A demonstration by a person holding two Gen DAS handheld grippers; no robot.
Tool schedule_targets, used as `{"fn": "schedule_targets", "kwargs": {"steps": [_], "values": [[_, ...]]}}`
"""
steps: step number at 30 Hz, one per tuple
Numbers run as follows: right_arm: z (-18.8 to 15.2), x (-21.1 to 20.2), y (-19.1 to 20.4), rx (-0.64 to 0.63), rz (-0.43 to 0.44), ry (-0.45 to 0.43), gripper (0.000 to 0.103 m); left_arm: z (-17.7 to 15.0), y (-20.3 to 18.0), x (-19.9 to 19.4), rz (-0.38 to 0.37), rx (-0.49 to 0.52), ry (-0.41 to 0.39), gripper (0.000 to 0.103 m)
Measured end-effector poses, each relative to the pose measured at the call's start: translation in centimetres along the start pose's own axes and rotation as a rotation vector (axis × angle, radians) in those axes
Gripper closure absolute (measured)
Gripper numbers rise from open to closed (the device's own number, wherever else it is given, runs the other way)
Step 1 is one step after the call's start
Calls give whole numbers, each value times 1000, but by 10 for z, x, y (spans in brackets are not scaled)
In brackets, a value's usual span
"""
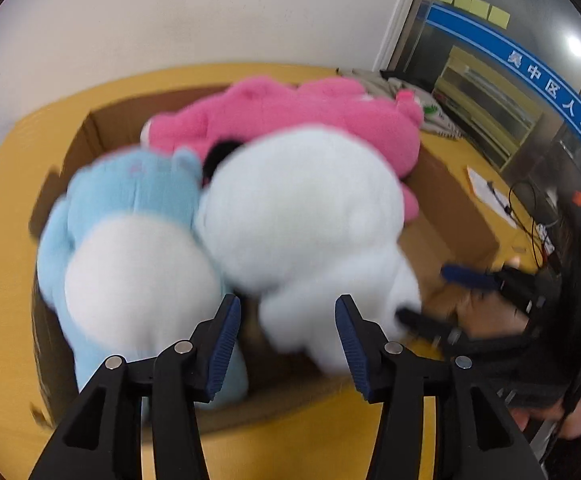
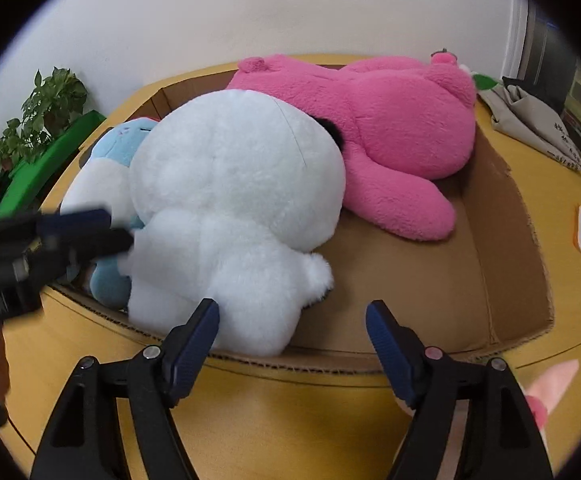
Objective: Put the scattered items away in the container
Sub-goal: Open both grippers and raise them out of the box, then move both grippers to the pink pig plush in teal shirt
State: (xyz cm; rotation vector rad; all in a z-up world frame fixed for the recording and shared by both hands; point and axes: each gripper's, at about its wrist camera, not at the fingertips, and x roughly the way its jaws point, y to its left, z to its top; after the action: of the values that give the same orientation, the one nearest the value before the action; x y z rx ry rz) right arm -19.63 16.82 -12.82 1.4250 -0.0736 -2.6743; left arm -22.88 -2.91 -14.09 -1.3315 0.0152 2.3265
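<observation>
An open cardboard box [image 1: 450, 200] [image 2: 498, 240] sits on the yellow table [image 2: 290, 408]. Inside lie a pink plush [image 1: 290, 112] [image 2: 390, 120], a big white plush [image 1: 302, 200] [image 2: 230, 184] and a blue-and-white plush [image 1: 130, 240] [image 2: 130, 136]. My left gripper [image 1: 288, 312] [image 2: 102, 228] is open over the box's near edge. The white plush's lower end shows between its fingers, and the pads do not press on it. My right gripper [image 2: 292, 312] [image 1: 430, 296] is open too, its left finger beside the white plush's foot. A small pink plush item [image 2: 550, 384] lies on the table at the lower right.
A potted plant [image 2: 38, 120] and a green box [image 2: 42, 168] stand at the table's left. A grey cloth bag [image 2: 530, 120] lies behind the box on the right. Papers with a pen [image 1: 486, 192] and cables [image 1: 530, 220] lie on the table's right side. A person's hand [image 1: 562, 416] holds the right gripper.
</observation>
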Motion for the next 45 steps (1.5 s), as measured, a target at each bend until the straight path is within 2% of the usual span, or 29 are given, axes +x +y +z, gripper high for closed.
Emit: {"fn": "schedule_targets", "kwargs": {"steps": [3, 11, 12, 14, 15, 17, 18, 19, 20, 21, 24, 28, 33, 37, 45], "values": [[-8, -6, 0, -7, -6, -2, 28, -20, 8, -1, -45, -56, -15, 49], [-25, -22, -5, -13, 23, 22, 28, -37, 2, -14, -47, -78, 5, 48], [-28, -27, -7, -6, 32, 18, 27, -39, 0, -19, -35, -85, -9, 45], [-35, -40, -9, 10, 53, -13, 24, -44, -5, -35, -39, -101, -56, 25], [-38, -49, -9, 6, 65, -39, 23, -47, -10, -48, -46, -104, -99, 21], [-42, -65, -6, -18, 73, -85, 17, -50, -21, -73, -40, -107, -182, 3], [-44, -73, -5, -30, 63, -104, 16, -52, -26, -85, -28, -108, -225, 0], [-46, -81, -5, -44, 47, -119, 12, -55, -34, -99, -15, -106, -267, 0], [-48, -87, -4, -56, 33, -125, 3, -56, -40, -108, -8, -103, -291, 0], [-49, -92, -3, -70, 18, -123, 1, -57, -45, -115, -5, -98, -307, 0], [-53, -101, -2, -106, -36, -119, 0, -62, -57, -133, 17, -102, -346, 0], [-60, -114, -3, -116, -67, -146, 0, -69, -64, -146, 42, -112, -364, 0], [-66, -137, -7, -122, -98, -211, 1, -80, -82, -151, 74, -102, -382, 0], [-69, -149, -13, -111, -115, -227, 1, -85, -85, -151, 56, -125, -379, 0], [-73, -168, -17, -119, -119, -266, 1, -90, -88, -153, 119, -151, -398, 0]]}}
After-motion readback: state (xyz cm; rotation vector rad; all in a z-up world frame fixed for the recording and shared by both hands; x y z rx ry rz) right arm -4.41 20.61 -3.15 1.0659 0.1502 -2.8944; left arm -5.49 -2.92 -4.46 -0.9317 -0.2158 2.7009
